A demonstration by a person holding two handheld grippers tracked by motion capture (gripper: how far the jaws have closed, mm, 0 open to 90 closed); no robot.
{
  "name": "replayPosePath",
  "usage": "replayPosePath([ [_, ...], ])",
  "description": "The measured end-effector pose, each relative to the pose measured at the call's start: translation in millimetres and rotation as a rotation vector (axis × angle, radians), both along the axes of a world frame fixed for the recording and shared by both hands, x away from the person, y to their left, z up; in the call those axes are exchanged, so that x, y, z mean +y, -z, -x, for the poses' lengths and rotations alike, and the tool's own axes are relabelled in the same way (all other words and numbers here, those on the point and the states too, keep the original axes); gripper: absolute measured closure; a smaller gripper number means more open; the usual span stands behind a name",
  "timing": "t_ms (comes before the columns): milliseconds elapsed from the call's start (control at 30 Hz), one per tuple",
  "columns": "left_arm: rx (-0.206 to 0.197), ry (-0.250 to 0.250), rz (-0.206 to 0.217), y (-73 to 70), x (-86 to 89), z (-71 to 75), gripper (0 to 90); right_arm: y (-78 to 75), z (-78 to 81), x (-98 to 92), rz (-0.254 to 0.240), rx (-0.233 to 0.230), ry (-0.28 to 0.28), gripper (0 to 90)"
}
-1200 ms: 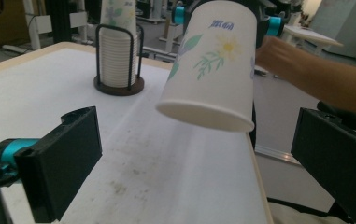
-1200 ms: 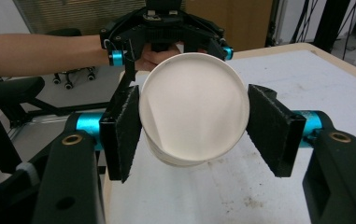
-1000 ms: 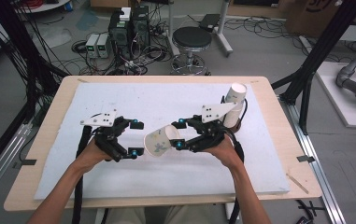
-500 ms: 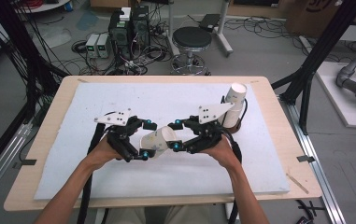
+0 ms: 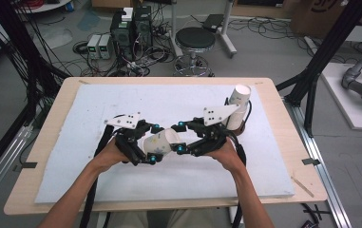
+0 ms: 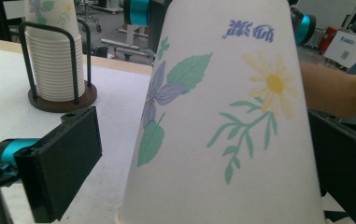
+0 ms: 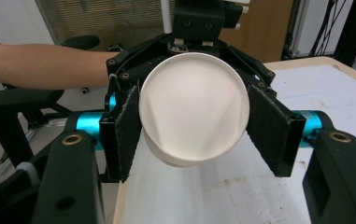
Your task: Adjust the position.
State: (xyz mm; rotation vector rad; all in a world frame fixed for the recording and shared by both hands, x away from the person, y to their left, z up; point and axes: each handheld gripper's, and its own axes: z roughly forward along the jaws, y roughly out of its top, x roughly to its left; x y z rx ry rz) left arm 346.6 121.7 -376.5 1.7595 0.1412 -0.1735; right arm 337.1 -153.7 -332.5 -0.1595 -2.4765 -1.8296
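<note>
A white paper cup (image 5: 162,141) printed with flowers lies level above the white mat, between the two grippers that face each other. My right gripper (image 5: 179,137) is shut on its narrow end. In the right gripper view the pads (image 7: 128,135) press both sides of the cup (image 7: 194,107), whose closed base faces the camera. My left gripper (image 5: 154,143) is open around the wide end. In the left gripper view the cup (image 6: 222,130) sits between the jaws; the left pad (image 6: 59,172) stands clear of it and the right one lies close beside it.
A stack of the same cups (image 5: 238,107) stands in a black wire holder at the back right of the mat (image 5: 98,104), also seen as the stack (image 6: 54,60) in the left gripper view. Beyond the wooden table (image 5: 41,142) are a stool (image 5: 195,40) and electronics with cables.
My left gripper has moved right toward the cup, and its jaws now stand around the cup's wide end. The right gripper and the cup have stayed put.
</note>
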Motion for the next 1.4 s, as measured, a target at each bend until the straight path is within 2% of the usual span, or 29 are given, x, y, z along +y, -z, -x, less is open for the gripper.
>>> replayPosePath([
  [100, -0.005, 0.019, 0.001, 0.5, -0.4, -0.3, 11.1, -0.6, 0.7, -0.6, -0.005, 0.001, -0.002, 38.6],
  [333, -0.008, 0.022, -0.010, 1.0, 0.6, 0.7, 11.6, -1.2, 0.7, -2.0, -0.012, -0.002, 0.001, 38.5],
  [500, -0.015, 0.030, -0.004, 0.3, 2.4, 1.6, 18.4, -1.5, 0.8, -2.9, -0.008, -0.003, 0.004, 38.5],
  [767, -0.021, 0.039, -0.006, 0.5, 2.4, 2.6, 24.0, -1.3, 0.3, -2.9, -0.006, 0.003, 0.003, 38.5],
  [1400, -0.029, 0.039, -0.015, 1.1, 4.1, 3.6, 28.1, 0.2, 0.8, -1.7, 0.004, -0.017, -0.001, 36.6],
])
